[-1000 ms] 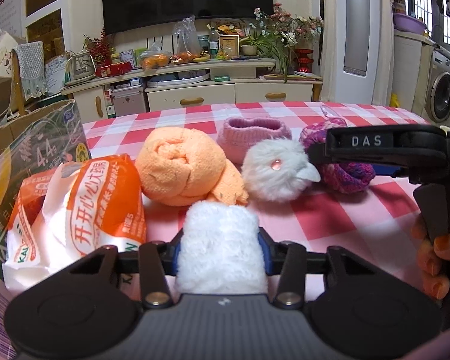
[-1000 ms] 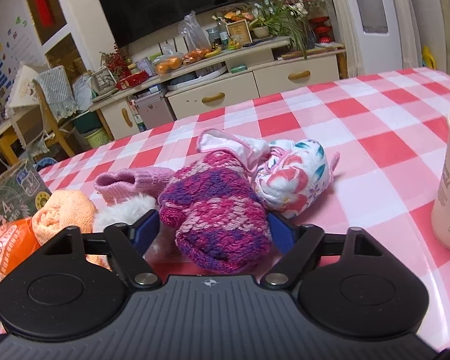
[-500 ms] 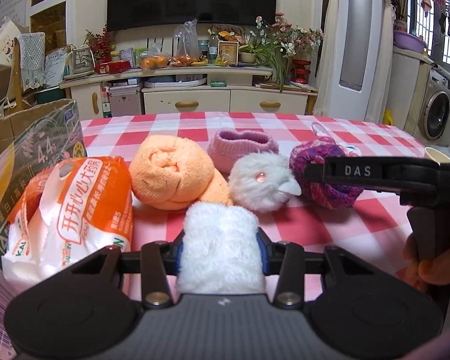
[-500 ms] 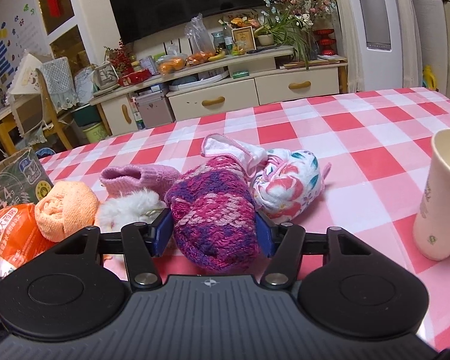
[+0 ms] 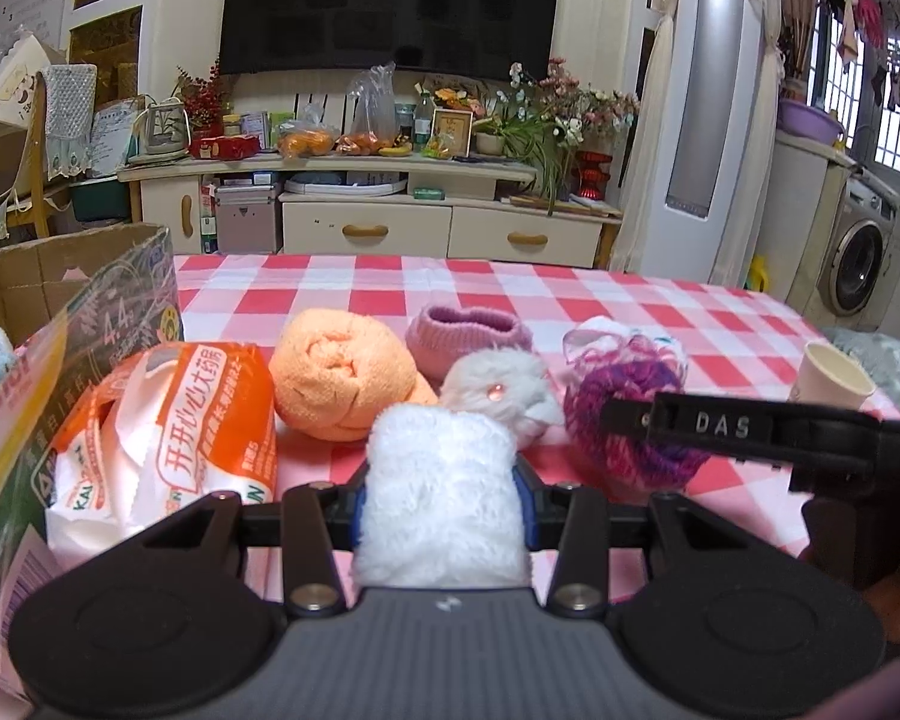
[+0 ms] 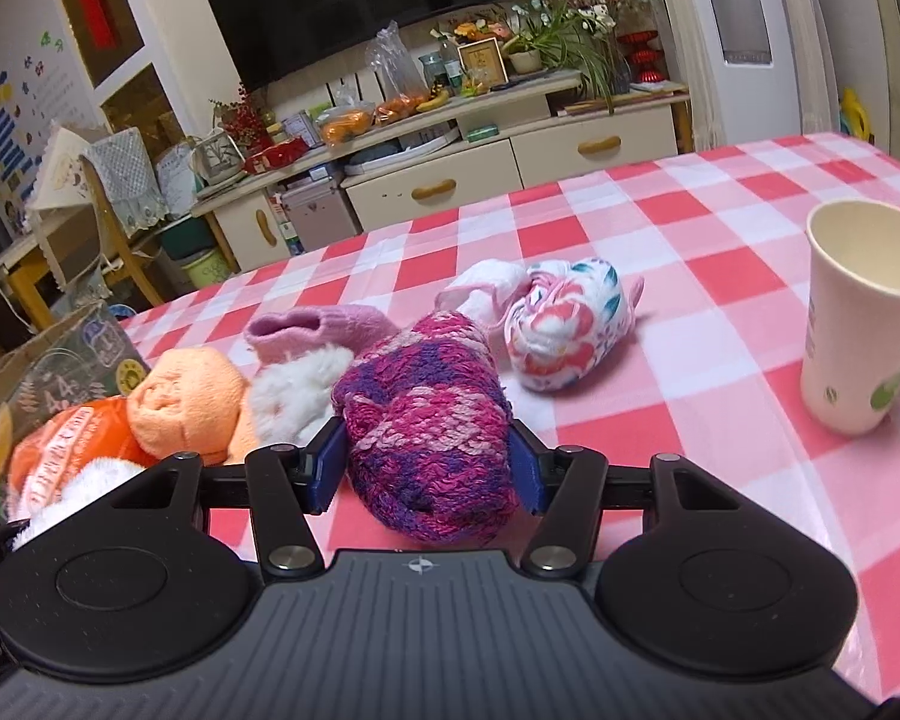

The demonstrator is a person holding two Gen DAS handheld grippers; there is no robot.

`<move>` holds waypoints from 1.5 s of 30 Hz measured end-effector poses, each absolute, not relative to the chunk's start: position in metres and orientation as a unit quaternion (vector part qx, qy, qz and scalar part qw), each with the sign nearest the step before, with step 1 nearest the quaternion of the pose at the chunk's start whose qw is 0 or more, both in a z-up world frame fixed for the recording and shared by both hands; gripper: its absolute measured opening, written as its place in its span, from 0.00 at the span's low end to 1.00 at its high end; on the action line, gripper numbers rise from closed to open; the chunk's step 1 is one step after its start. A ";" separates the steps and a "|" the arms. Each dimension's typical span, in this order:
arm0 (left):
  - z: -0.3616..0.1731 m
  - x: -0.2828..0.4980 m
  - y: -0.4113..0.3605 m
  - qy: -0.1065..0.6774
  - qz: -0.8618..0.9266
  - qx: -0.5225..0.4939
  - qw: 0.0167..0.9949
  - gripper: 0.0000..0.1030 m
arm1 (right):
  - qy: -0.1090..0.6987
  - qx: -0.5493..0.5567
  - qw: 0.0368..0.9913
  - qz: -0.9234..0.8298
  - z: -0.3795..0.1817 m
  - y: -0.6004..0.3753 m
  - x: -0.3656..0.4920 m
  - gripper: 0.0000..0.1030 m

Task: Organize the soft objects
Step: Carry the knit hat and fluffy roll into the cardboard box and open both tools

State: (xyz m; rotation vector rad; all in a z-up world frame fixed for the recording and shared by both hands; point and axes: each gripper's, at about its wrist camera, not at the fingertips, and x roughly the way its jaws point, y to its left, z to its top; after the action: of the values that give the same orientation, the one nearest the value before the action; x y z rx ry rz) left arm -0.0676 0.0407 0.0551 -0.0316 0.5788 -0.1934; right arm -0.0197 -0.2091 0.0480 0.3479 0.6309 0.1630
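Left gripper (image 5: 444,501): both fingers pressed against 1 fluffy white plush bundle (image 5: 443,492), held near. Right gripper (image 6: 429,468): clamped on 1 magenta-purple knitted sock roll (image 6: 429,420). Red-checked tablecloth (image 6: 690,228) carries 1 rolled orange towel (image 5: 345,381) left, 1 floral fabric bundle (image 6: 564,327) farther right.

Left view: the white fluffy roll (image 5: 444,495) covers the fingertips of the left gripper (image 5: 444,516) — only thin blue edges show. Cardboard box (image 5: 60,288) cut off at the left edge; contents mostly out of sight. Printing on the orange snack bag (image 5: 168,444) partly creased, not fully legible.

Right view: the knitted sock (image 6: 429,420) hides the inner pads of the right gripper (image 6: 429,471). Paper cup (image 6: 864,318) clipped at the right edge — inside not visible.
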 end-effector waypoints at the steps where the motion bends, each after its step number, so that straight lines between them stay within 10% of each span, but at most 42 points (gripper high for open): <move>1: 0.057 -0.069 0.042 0.283 -0.096 -0.017 0.954 0.41 | 0.309 0.174 0.931 0.081 0.048 -0.209 -0.022 0.67; 45: 0.129 -0.101 0.200 0.204 0.034 -0.090 0.974 0.41 | 0.257 0.108 0.926 0.254 0.143 -0.079 -0.027 0.67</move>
State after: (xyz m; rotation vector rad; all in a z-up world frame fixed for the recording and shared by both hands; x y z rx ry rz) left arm -0.1005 0.1996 0.1287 -0.1818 0.4107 0.0682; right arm -0.0268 -0.0790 0.1434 0.2221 0.5266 0.5205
